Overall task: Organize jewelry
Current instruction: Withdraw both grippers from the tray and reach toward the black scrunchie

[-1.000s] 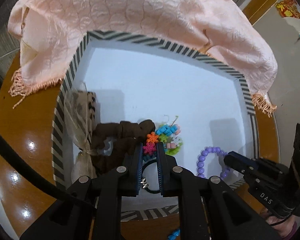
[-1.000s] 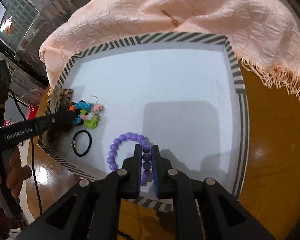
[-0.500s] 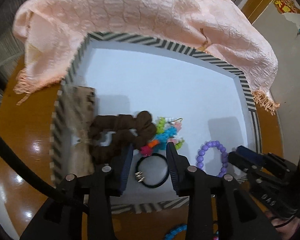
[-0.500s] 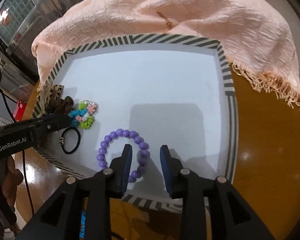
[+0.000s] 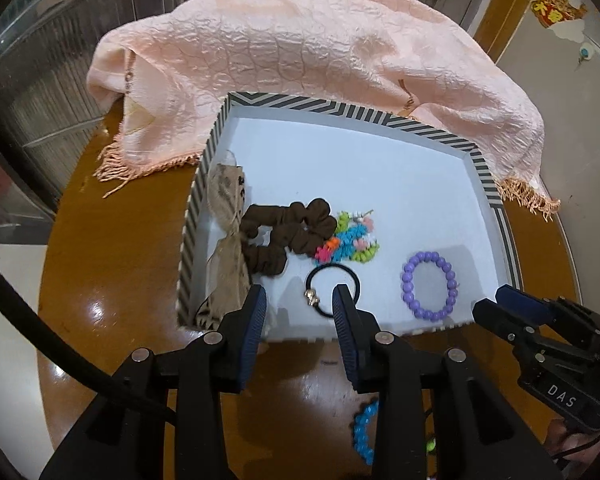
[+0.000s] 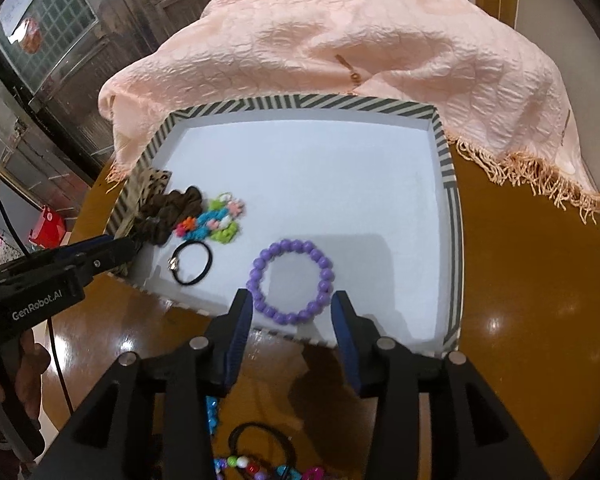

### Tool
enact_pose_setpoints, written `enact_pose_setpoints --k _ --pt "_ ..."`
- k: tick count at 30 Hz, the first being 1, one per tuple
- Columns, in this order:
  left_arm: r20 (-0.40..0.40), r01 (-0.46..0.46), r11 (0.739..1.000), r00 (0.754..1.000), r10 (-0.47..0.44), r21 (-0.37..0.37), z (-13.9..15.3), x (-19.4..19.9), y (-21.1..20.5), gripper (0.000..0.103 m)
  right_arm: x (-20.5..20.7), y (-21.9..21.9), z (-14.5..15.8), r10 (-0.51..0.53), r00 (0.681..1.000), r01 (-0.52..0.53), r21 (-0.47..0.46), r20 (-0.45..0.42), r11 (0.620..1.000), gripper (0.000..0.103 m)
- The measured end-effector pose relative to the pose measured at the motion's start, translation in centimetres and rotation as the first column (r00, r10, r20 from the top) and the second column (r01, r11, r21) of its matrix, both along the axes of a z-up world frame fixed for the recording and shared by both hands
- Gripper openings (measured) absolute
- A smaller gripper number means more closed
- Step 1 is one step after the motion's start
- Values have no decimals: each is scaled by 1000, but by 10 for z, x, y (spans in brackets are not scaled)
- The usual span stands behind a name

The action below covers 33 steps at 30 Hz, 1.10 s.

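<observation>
A striped-rim white box [image 5: 204,184] [image 6: 448,184] sits on a round wooden table. Inside lie a black hair tie [image 5: 332,288] [image 6: 192,266], a purple bead bracelet [image 5: 429,284] [image 6: 292,280], a brown scrunchie [image 5: 288,236] [image 6: 168,212], a colourful flower bracelet [image 5: 350,240] [image 6: 212,224] and a leopard-print piece [image 5: 224,236]. My left gripper [image 5: 300,302] is open and empty, just above the box's near edge by the hair tie. My right gripper [image 6: 292,308] is open and empty, at the near edge by the purple bracelet.
A pink fringed scarf [image 5: 308,52] [image 6: 340,40] drapes behind the box's far side. On the table near me lie a blue bead bracelet [image 5: 364,432], another black hair tie [image 6: 260,444] and coloured beads [image 6: 240,462].
Both grippers opened, letting go of the black hair tie and the purple bracelet, which now lie in the box. Both grippers pulled back and up toward the near edge.
</observation>
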State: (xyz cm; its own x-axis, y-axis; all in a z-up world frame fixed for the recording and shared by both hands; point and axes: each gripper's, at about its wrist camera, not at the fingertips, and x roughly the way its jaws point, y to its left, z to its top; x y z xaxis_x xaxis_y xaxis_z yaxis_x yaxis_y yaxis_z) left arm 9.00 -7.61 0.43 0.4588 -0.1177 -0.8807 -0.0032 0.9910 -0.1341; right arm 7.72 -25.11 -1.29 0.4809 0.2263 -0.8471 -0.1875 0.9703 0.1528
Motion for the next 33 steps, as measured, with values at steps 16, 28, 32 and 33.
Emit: enact_pose_setpoints --k 16,28,32,33 --pt "33 20 999 999 -21 34 3 -59 -1 17 -57 14 7 -18 999 18 -6 33 1000 48" --pt "42 52 997 998 -55 51 3 -84 1 17 -91 14 8 -53 998 54 -6 46 999 48" --pt "40 63 997 997 -65 50 2 -90 1 17 -100 17 6 -55 997 55 -5 46 998 48" --pt "39 67 997 997 -69 50 2 -91 1 17 -102 17 6 -56 997 56 -6 47 998 48"
